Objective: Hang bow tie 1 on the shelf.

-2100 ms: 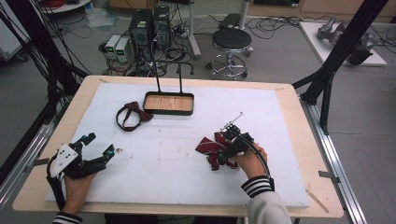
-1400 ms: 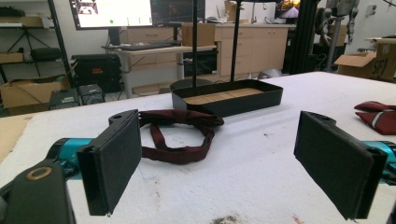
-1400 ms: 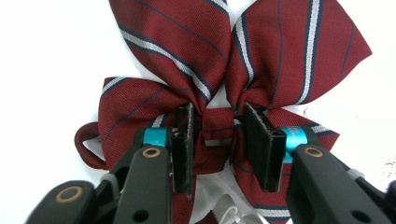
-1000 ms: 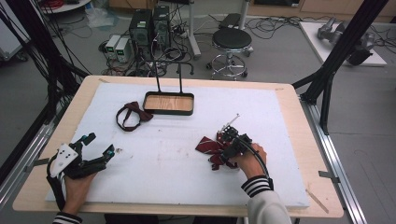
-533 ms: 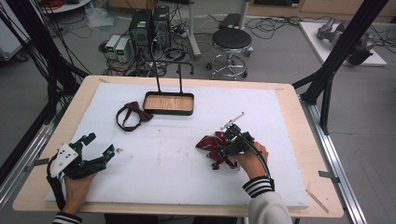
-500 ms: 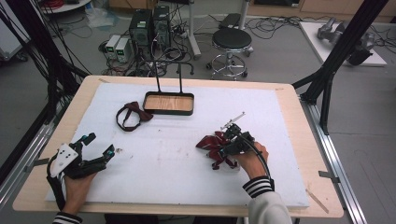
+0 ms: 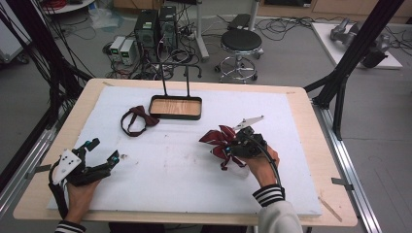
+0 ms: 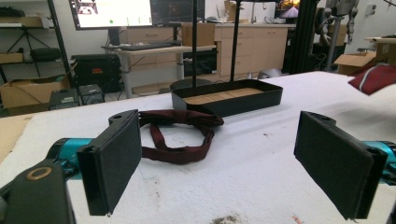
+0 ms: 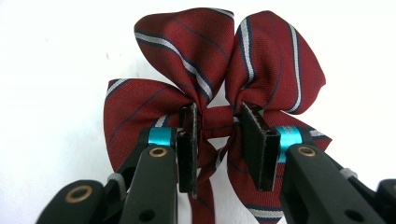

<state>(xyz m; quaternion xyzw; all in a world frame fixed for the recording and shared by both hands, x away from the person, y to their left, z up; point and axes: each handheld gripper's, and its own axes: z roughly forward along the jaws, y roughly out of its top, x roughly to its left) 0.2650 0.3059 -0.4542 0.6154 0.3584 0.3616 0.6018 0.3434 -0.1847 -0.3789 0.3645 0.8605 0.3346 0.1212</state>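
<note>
Maroon striped bow tie (image 9: 215, 88) lying on the white padded tabletop (image 7: 175, 165), right of centre, near side. Right tool (image 9: 219, 140) clamping the bow tie's centre knot, jaws pressing in from either side, wings fanning out beyond. Left tool (image 8: 219, 163) resting at the near left, jaws spread wide and grasping nothing, facing a second dark red bow tie (image 8: 180, 135) lying by its looped strap, with the black wooden-floored tray (image 8: 229, 95) just beyond at the far middle.

Risking a slip here: gripping only the narrow knot, possibly letting the slick fabric slide out on lifting. Dangling strap below the jaws likely snagging or dragging across the foam. Squeezing too hard possibly crushing the wings out of shape. Swinging toward the tray also risking a knock against its upright black posts (image 7: 187, 82).
</note>
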